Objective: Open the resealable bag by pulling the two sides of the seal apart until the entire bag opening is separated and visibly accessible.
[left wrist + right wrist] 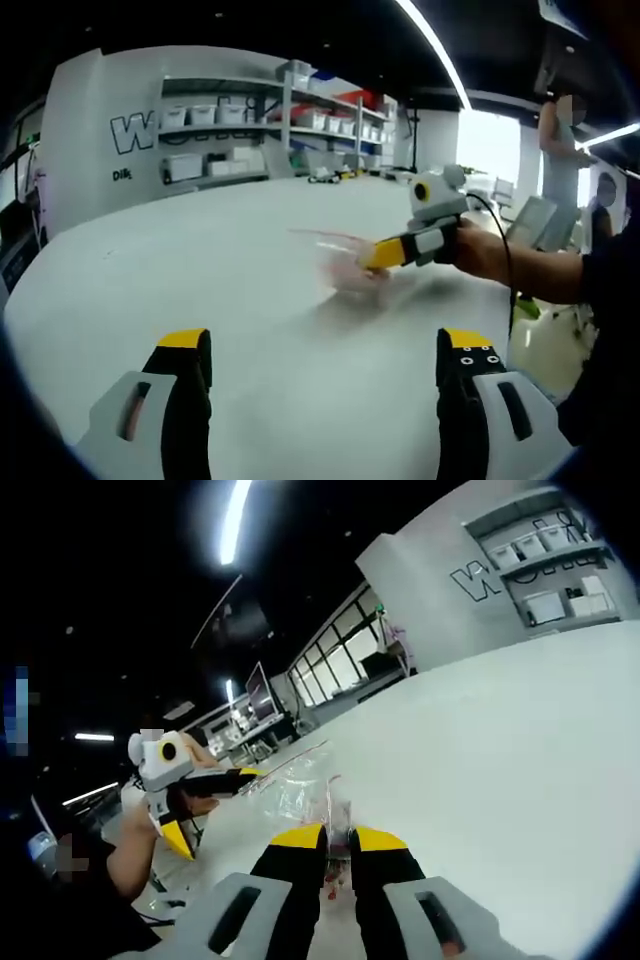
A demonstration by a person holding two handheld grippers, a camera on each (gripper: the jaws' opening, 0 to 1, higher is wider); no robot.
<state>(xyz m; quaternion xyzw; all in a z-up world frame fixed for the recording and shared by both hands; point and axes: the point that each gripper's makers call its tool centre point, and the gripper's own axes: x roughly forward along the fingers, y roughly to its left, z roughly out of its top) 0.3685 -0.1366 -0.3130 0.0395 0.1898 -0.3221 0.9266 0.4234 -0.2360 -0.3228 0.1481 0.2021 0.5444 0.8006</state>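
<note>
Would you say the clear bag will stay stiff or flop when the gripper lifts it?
Probably floppy: the bag looks thin, clear and crumpled above the right gripper. Likely light too, since it hangs from one pinched edge. Its glossy film may slip.

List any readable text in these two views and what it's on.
"W...": large dark outlined letters on the white wall; only the first letter reads, the shelving hides the rest.
"DIB" or similar: small dark wall text, too blurred to confirm.
Right gripper view: the same big wall lettering, tilted and cut by shelves, not legible.
Storage bins: no readable labels.
Resealable bag: no print visible.
</note>
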